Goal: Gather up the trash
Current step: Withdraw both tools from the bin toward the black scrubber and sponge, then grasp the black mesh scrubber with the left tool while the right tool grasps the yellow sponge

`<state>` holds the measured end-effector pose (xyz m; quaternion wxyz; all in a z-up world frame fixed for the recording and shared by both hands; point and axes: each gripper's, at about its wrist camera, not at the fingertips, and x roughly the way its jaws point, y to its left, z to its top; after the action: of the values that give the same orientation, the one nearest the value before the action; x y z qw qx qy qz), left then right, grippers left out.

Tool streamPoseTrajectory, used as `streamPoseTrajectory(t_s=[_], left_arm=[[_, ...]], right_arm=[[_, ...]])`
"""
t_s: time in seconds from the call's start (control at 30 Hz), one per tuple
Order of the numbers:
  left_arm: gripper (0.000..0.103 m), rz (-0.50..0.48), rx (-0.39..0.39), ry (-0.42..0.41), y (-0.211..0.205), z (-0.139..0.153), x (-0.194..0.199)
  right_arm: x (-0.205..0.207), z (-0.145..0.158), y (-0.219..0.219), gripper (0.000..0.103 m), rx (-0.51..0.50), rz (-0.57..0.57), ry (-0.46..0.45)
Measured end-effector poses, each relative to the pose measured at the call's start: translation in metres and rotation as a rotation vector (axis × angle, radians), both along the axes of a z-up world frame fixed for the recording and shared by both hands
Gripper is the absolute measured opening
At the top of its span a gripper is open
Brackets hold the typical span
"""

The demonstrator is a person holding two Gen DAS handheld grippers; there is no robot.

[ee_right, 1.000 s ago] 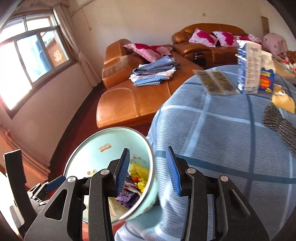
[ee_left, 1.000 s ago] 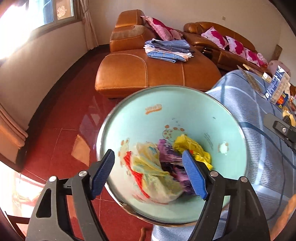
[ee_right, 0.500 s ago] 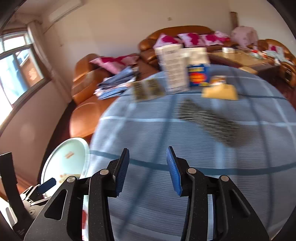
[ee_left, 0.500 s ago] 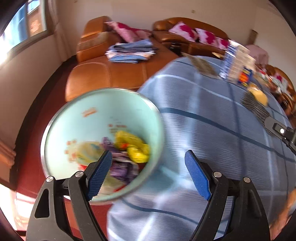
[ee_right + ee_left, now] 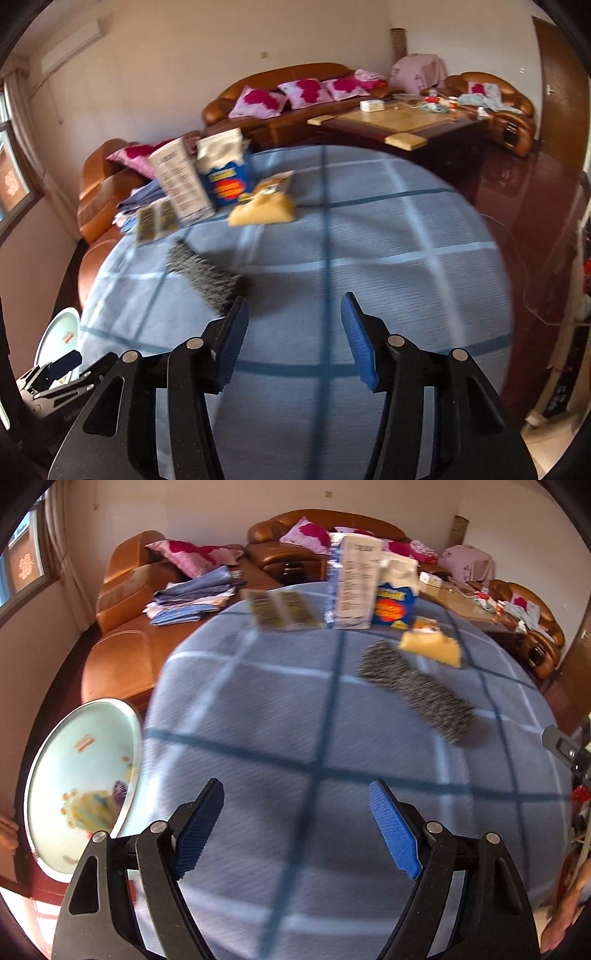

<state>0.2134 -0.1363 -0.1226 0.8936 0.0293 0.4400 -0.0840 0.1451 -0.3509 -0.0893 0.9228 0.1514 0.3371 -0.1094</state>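
Trash left to grab, imo: the grey speckled wrapper [image 5: 207, 275] lying flat on the bench [image 5: 406, 266], just ahead and to the left of the right tool [image 5: 291, 334], nearly touching its left finger in that view. From the left tool [image 5: 297, 823] it sits well ahead and off to the right. Behind it, further out: a yellow packet [image 5: 264, 212], then a blue snack bag [image 5: 225, 184], a white carton [image 5: 183, 184] and a flat gold-patterned sachet [image 5: 157, 219]. Can't tell which of those are actually trash tbh, pics are blurry.

Step in hand looks like going for that wrapper w/ the right tool. To do it well: swing slightly left so the wrapper's near end sits between the fingers, come down low, pinch an edge or a crease since it's flat and thin and prob slides on the cloth. Don't snag the tablecloth.

Both tools are spread wide and hold nothing. Both hover above the near part of the bench, pointing fwd and tilted down at it.

The bin [image 5: 79, 779] is down to the left tool's left, off the bench edge, w/ some scraps already inside.
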Motion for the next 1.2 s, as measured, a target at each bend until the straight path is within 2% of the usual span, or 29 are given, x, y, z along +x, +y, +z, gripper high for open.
streamPoseTrajectory(t_s=[0.1,0.3,0.47,0.53,0.6,0.63,0.67,0.7,0.77,0.87,0.9,0.93,1.03,1.13,1.2], left_arm=[[0.079,-0.013,0.005,-0.005,-0.025,0.003,0.008],[0.079,0.018,-0.044,-0.01,-0.078,0.011,0.033],[0.079,0.043,-0.037,0.011,-0.114,0.005,0.058],[0.078,0.057,-0.042,0.045,-0.123,-0.004,0.068],[0.075,0.063,-0.051,0.075,-0.127,-0.013,0.073],[0.066,0.056,-0.05,0.083,-0.129,-0.017,0.075],[0.055,0.047,-0.046,0.086,-0.13,-0.02,0.076],[0.051,0.04,-0.045,0.09,-0.129,-0.023,0.078],[0.038,0.015,-0.053,0.078,-0.122,-0.024,0.079],[0.03,-0.049,-0.055,0.073,-0.107,-0.022,0.083],[0.028,-0.072,-0.039,0.056,-0.1,-0.02,0.086],[0.027,-0.086,-0.024,0.04,-0.095,-0.018,0.088],[0.027,-0.128,0.016,0.011,-0.073,-0.01,0.103],[0.027,-0.102,0.015,0.015,-0.046,-0.006,0.123],[0.027,-0.097,0.006,0.016,-0.034,-0.004,0.133]], right_arm=[[-0.001,0.002,-0.016,0.052,-0.011,-0.01,-0.001],[0.007,0.0,-0.044,0.052,-0.031,-0.023,0.022],[0.012,-0.001,-0.065,0.052,-0.035,-0.034,0.038],[0.014,-0.002,-0.071,0.052,-0.028,-0.035,0.041],[0.017,-0.003,-0.075,0.052,-0.028,-0.035,0.046],[0.02,-0.003,-0.077,0.052,-0.027,-0.032,0.049],[0.022,-0.002,-0.079,0.052,-0.021,-0.023,0.048],[0.025,-0.002,-0.079,0.052,-0.016,-0.017,0.047],[0.035,-0.001,-0.079,0.052,-0.004,0.014,0.043],[0.056,-0.001,-0.07,0.055,-0.033,0.065,0.032],[0.067,-0.001,-0.066,0.061,-0.053,0.092,0.031],[0.078,-0.002,-0.062,0.063,-0.059,0.126,0.034],[0.116,-0.008,-0.048,0.063,-0.08,0.252,0.064],[0.147,-0.013,-0.031,0.063,-0.165,0.338,0.08],[0.164,-0.017,-0.027,0.067,-0.151,0.382,0.091]])
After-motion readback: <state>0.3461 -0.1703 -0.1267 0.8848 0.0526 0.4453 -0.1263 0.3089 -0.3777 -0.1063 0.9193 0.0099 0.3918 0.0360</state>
